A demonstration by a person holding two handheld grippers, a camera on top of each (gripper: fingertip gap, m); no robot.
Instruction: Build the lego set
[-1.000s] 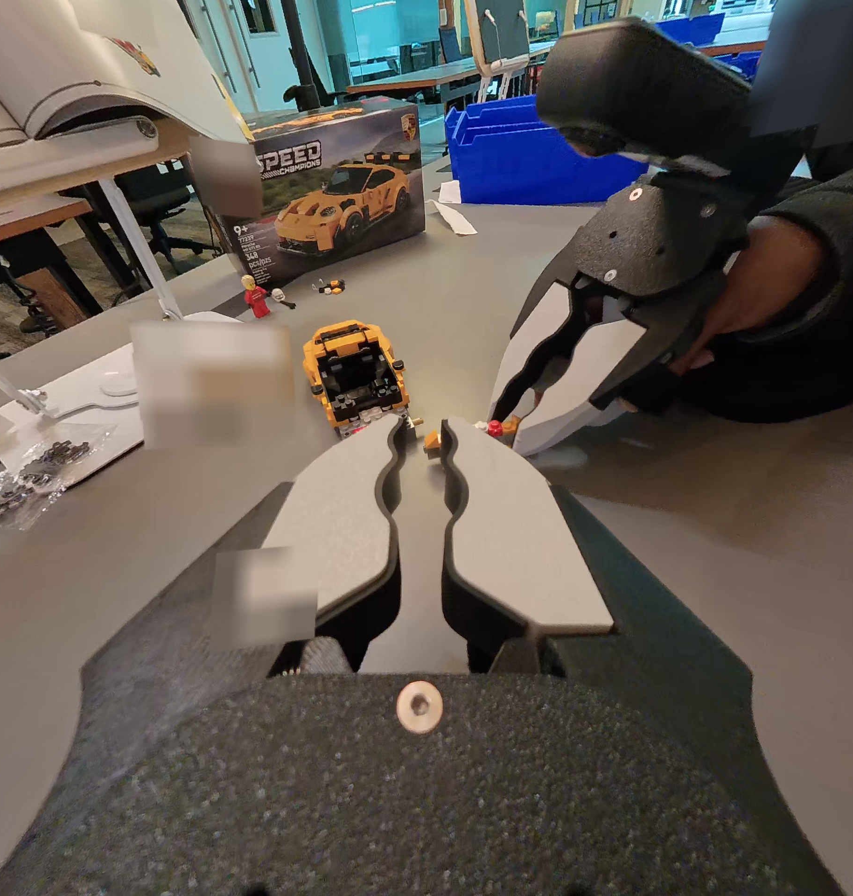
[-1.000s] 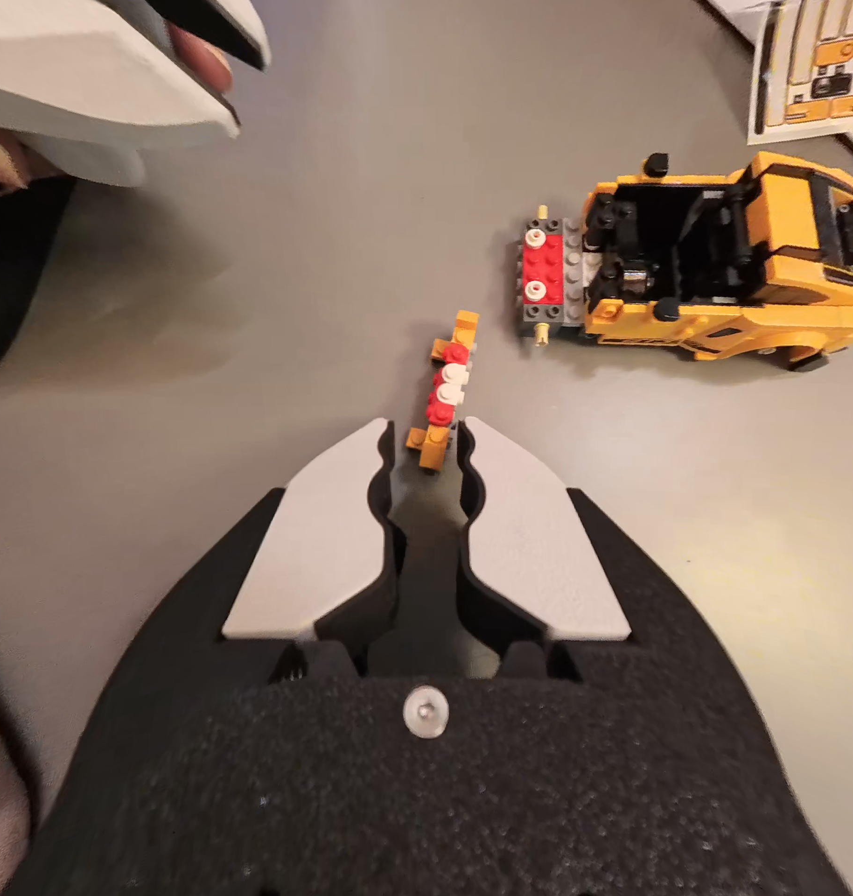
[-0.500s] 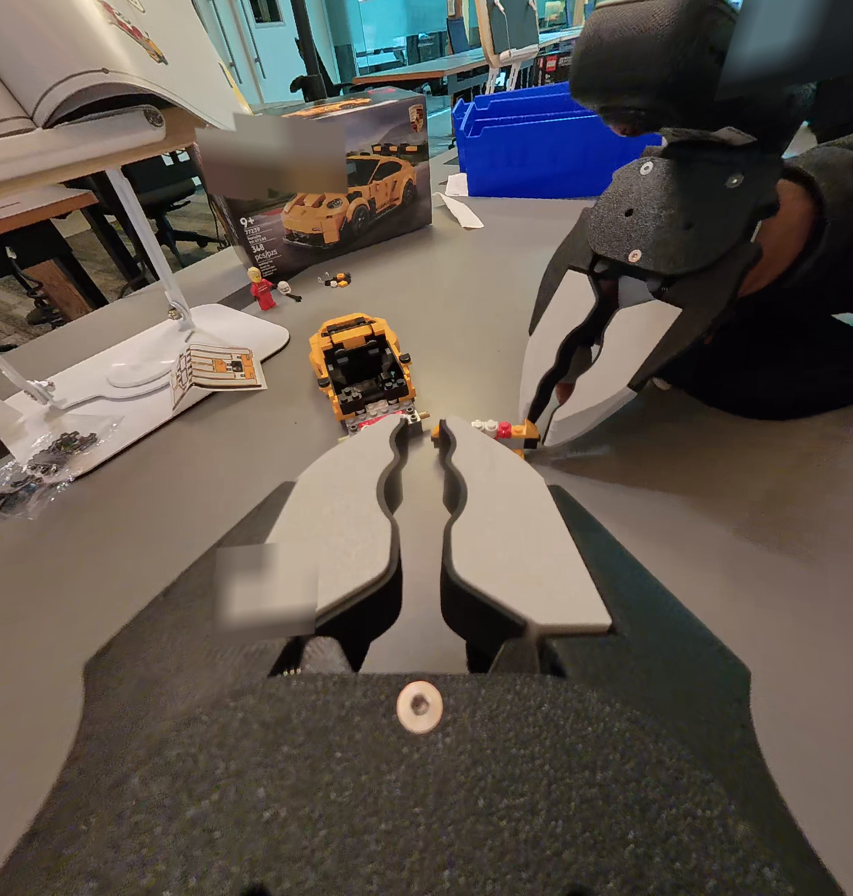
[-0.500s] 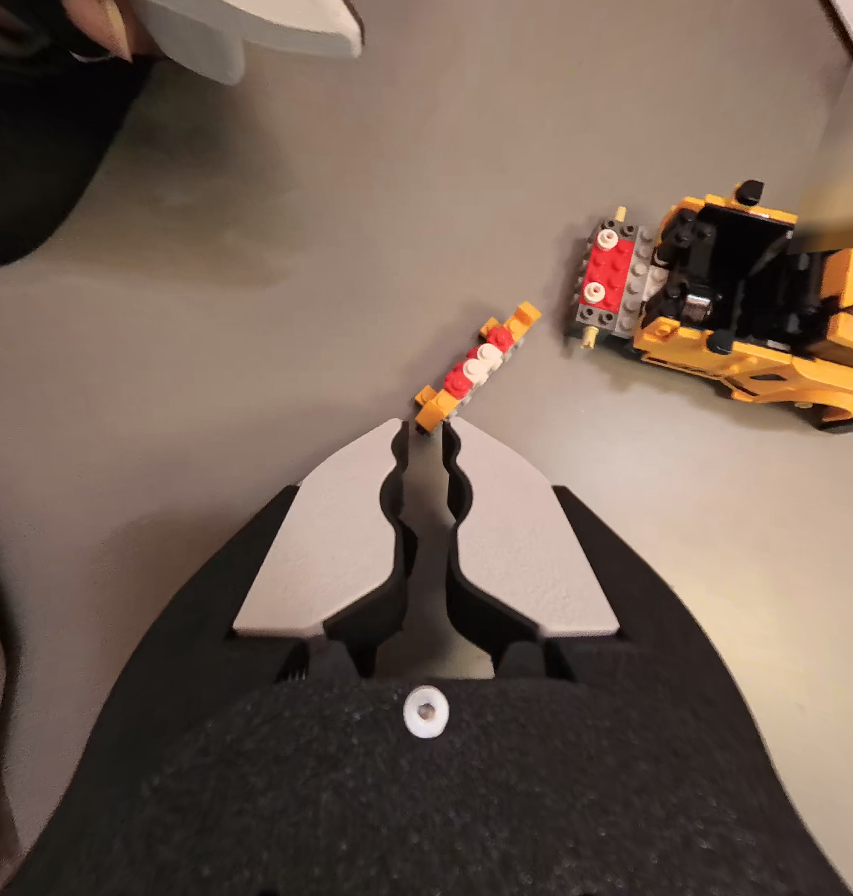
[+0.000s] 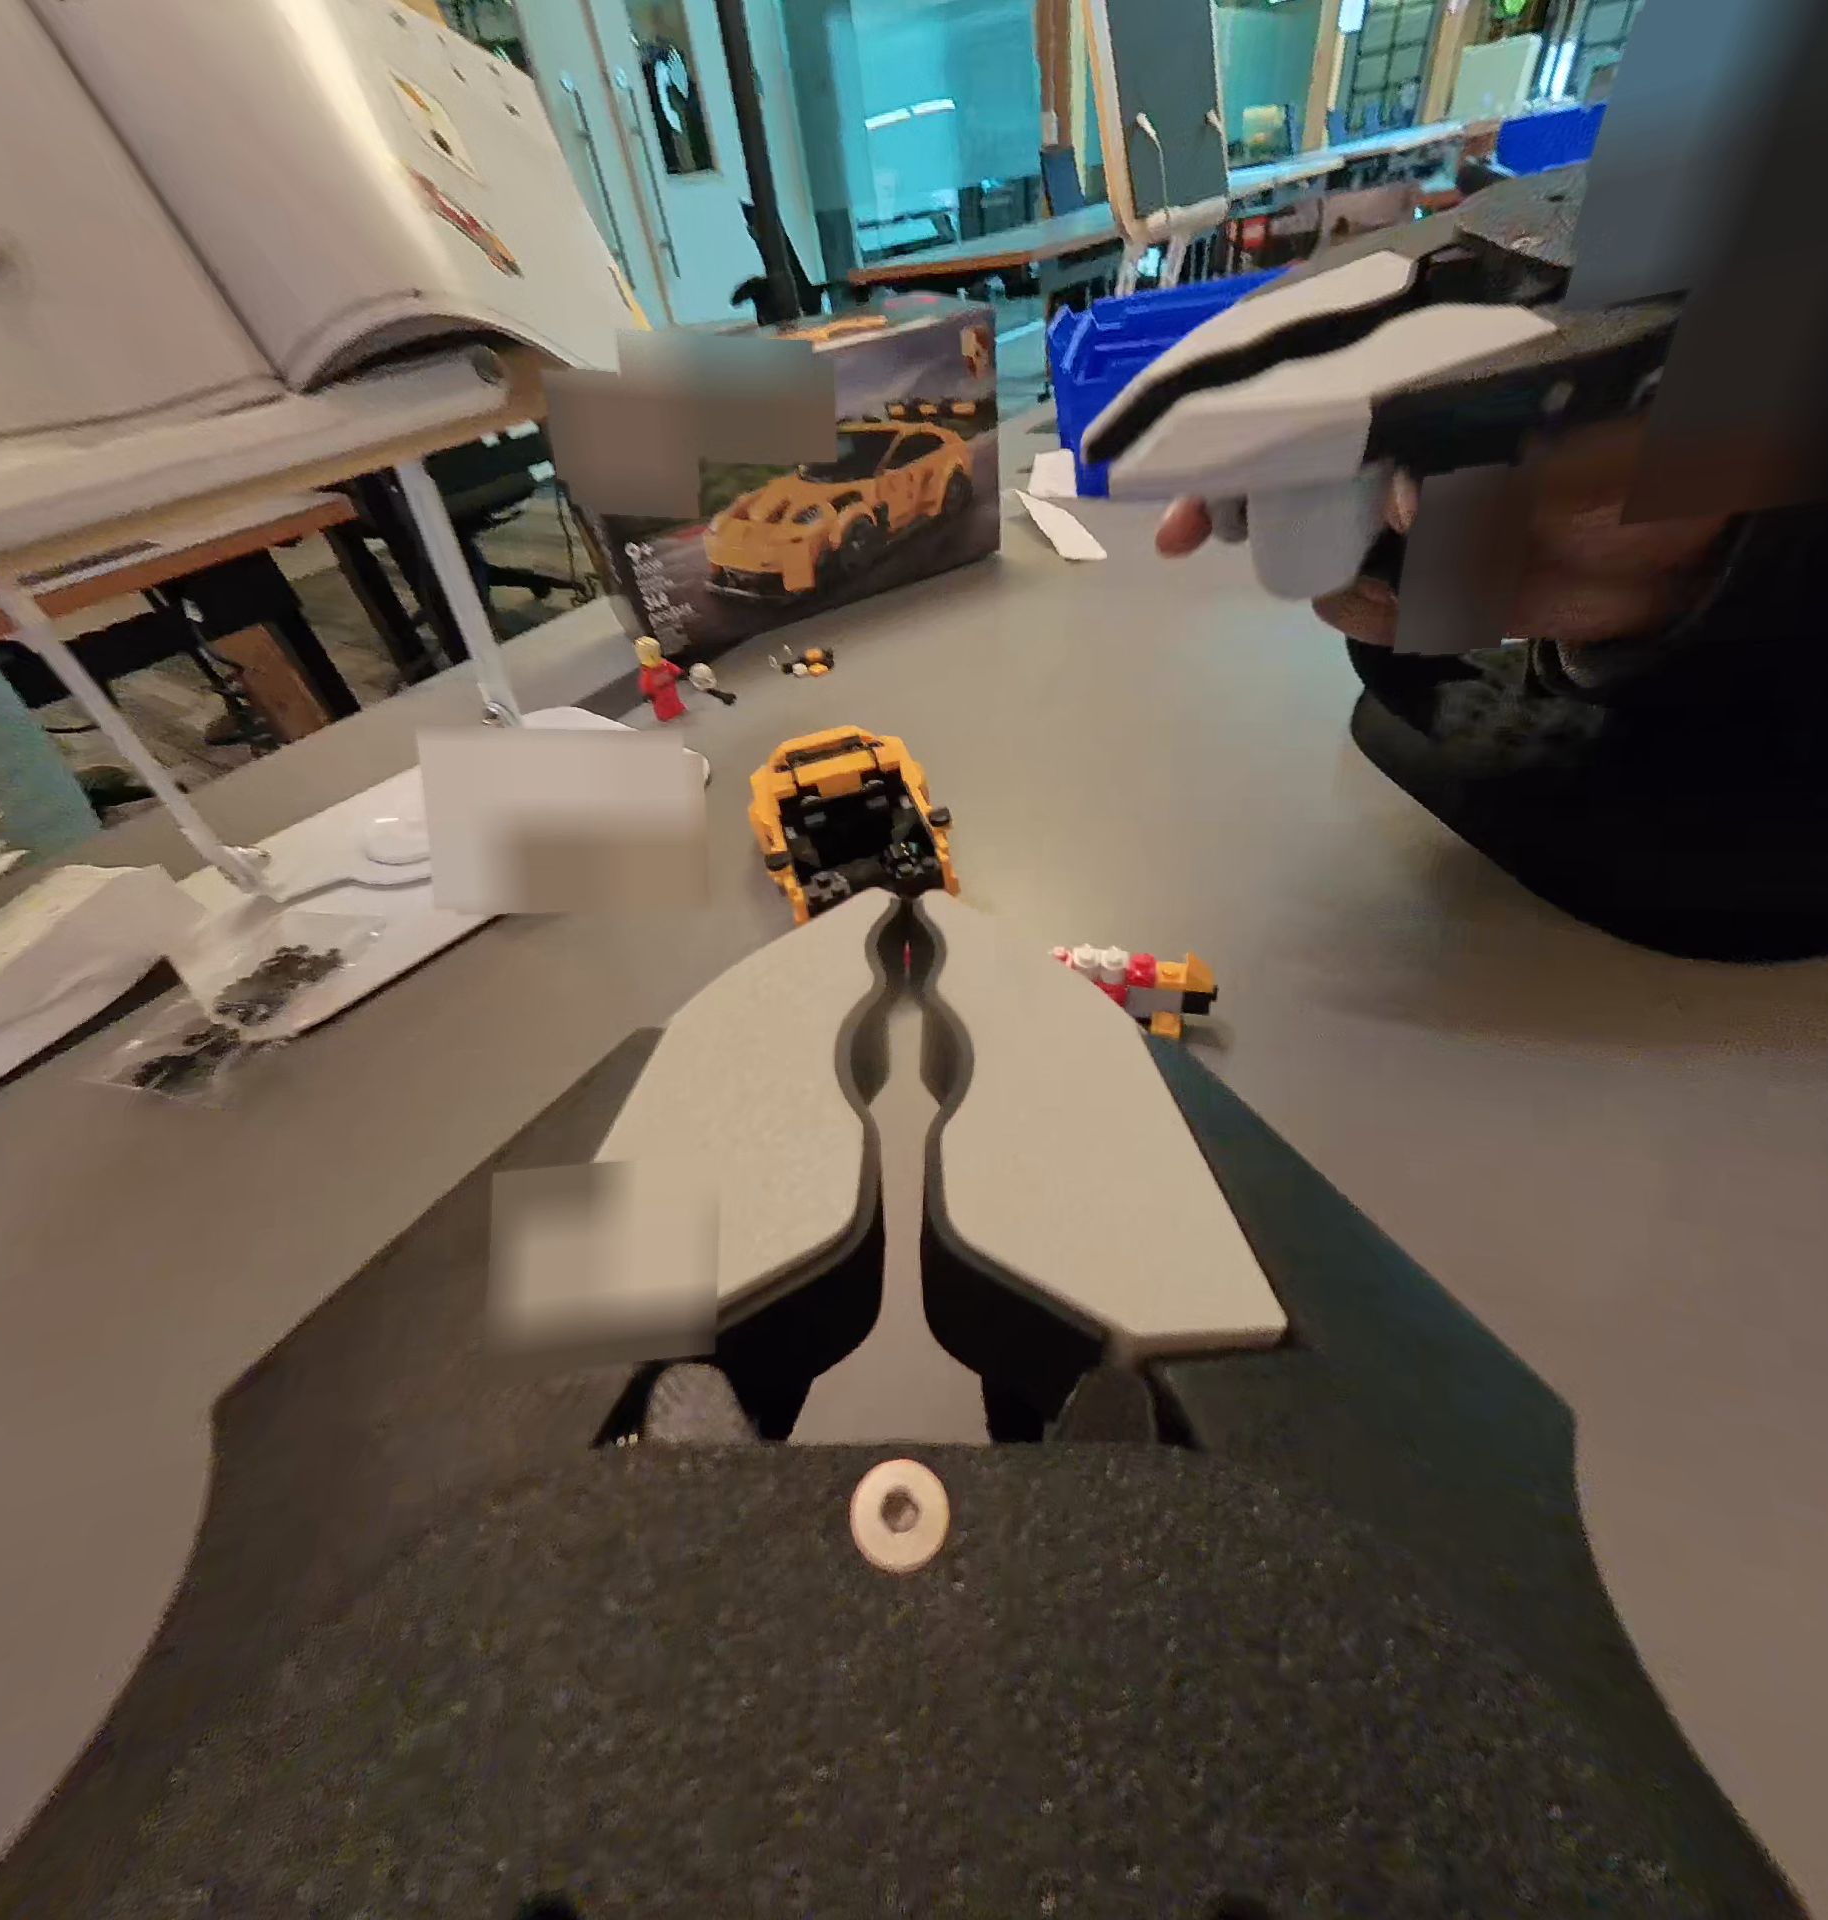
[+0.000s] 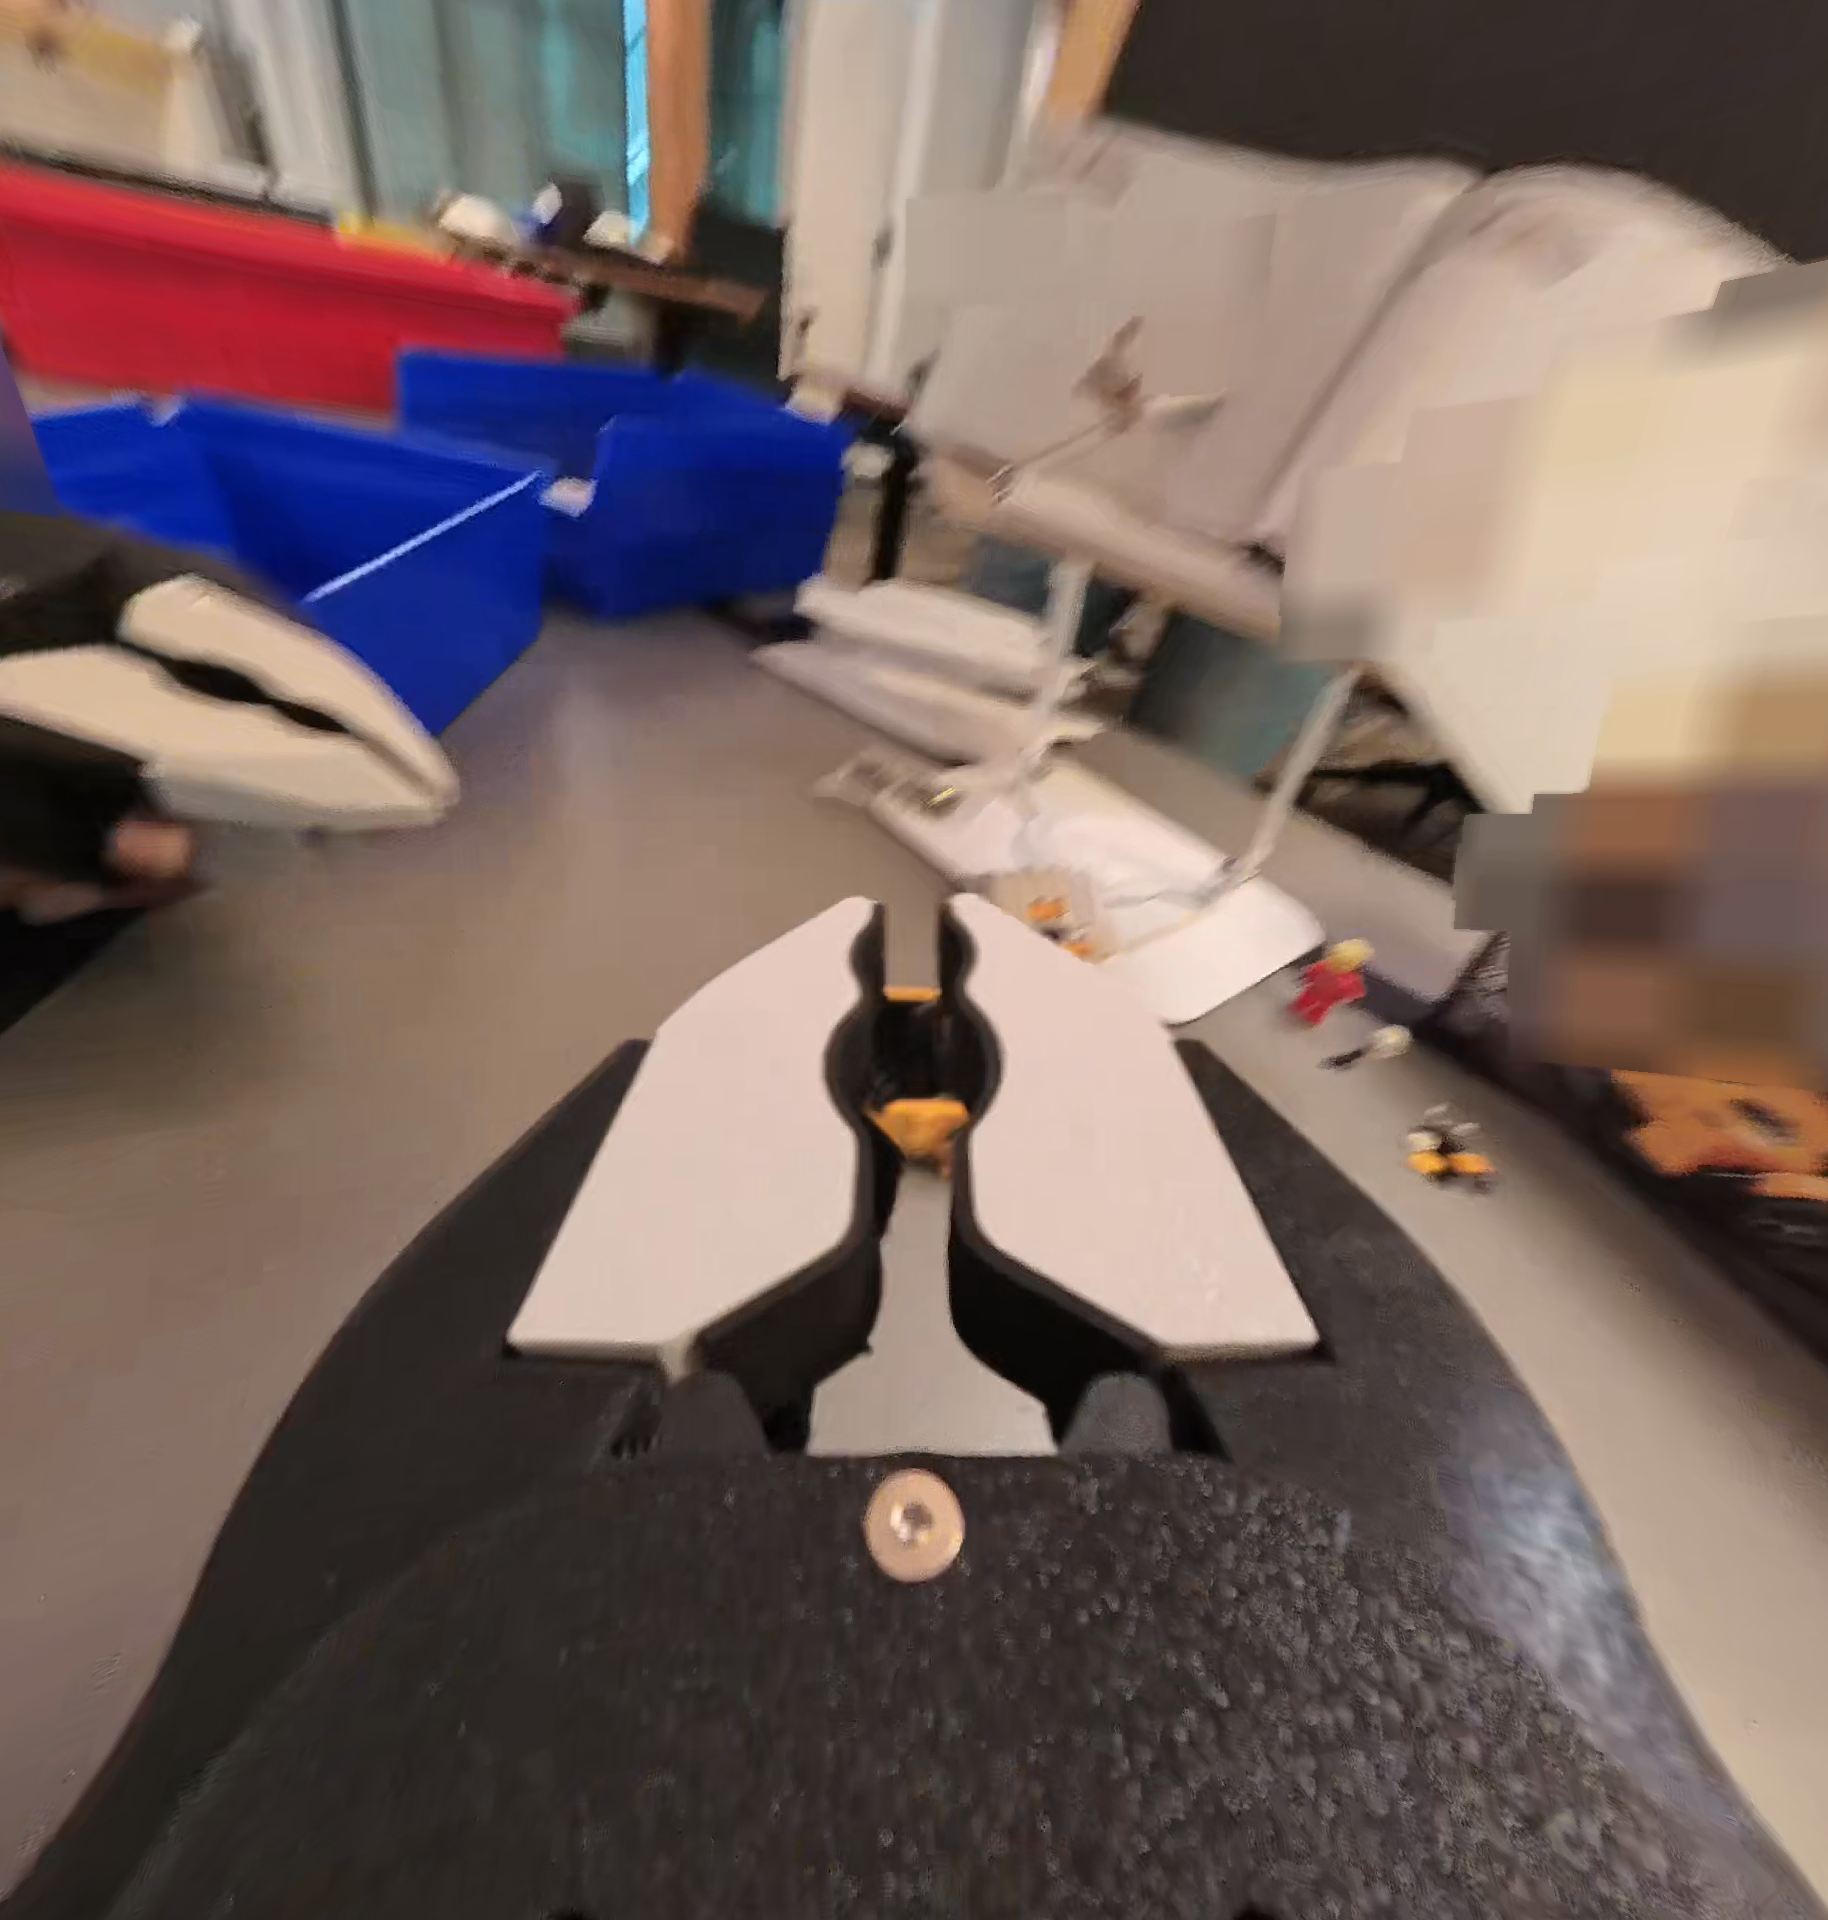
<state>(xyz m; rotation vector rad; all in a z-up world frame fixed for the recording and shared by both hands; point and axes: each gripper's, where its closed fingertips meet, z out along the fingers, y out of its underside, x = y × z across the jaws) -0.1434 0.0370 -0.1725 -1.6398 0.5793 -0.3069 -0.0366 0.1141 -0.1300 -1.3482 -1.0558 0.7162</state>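
On the left of the left wrist view, a clear bag of small dark parts point(image 5: 235, 997) lies on the grey tabletop point(image 5: 1409, 1195), beside a white book stand point(image 5: 390, 842). A red minifigure point(image 5: 661, 677) stands in front of the set's box point(image 5: 848, 499).

At centre, the orange car point(image 5: 848, 810) is seen partly built: its body is formed, but the black interior is left open and roofless. The left gripper point(image 5: 905, 920) is held just before the car's rear with its fingers nearly touching and nothing visibly grasped.

To the right, a small red, white and orange sub-assembly point(image 5: 1138, 977) lies loose on the tabletop, apart from the car. It is judged to be still unattached, so fitting remains to be done.

Farther right, the right gripper point(image 5: 1232, 416) is raised above the tabletop, its fingers almost together. In the blurred right wrist view, orange is seen through its narrow finger gap point(image 6: 915, 920), probably the car beyond; whether anything is grasped cannot be told.
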